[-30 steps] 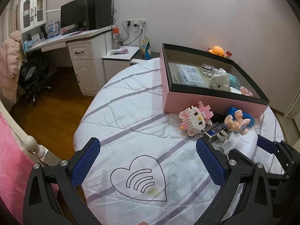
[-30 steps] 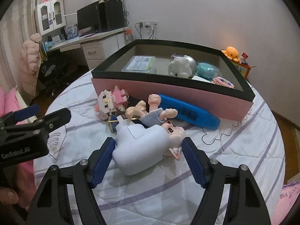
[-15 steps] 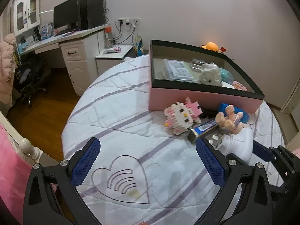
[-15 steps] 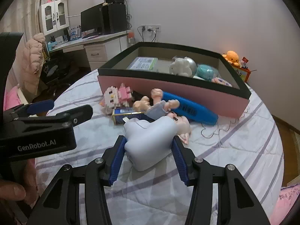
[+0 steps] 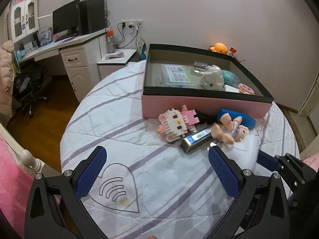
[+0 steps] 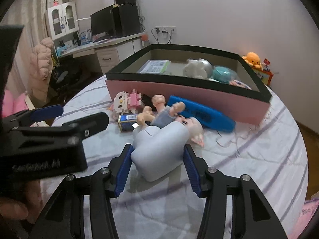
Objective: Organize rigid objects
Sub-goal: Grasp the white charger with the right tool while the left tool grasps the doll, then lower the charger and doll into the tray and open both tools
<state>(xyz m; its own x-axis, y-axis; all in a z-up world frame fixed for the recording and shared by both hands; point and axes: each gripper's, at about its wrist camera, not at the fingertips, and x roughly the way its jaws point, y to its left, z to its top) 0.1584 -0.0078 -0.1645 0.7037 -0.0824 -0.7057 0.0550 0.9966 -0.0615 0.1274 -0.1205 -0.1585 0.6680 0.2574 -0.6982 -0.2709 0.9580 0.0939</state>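
We hold our right gripper (image 6: 157, 172) low over the round bed (image 6: 249, 159) with its white, lilac-striped quilt. Its blue-padded fingers (image 6: 123, 170) are clenched on both sides of a pale grey-white, smooth, rounded plastic object (image 6: 159, 149), which lies on the quilt at the front of a small heap of toys. Against the far end of that object rests a small doll with peach limbs, a blue-grey outfit and pale pink hair (image 6: 169, 117).

Behind the doll lie a long blue plastic case with a barcode label (image 6: 201, 114), a dark blue rectangular tin with a barcode sticker (image 6: 127, 120) and a pink-and-white cat figure built of tiny blocks (image 6: 127, 102). All of these sit just in front of a large shallow pink box with a black rim (image 6: 189, 91). The box holds a flat clear packet with a green label (image 5: 176, 75), a white plush toy (image 5: 212, 78) and a teal round thing (image 5: 230, 77).

Our left gripper (image 5: 157, 171) hangs to the left of the heap, its blue fingers (image 5: 91, 171) spread wide and released, with nothing between them, above a heart outline printed on the quilt (image 5: 115, 188).
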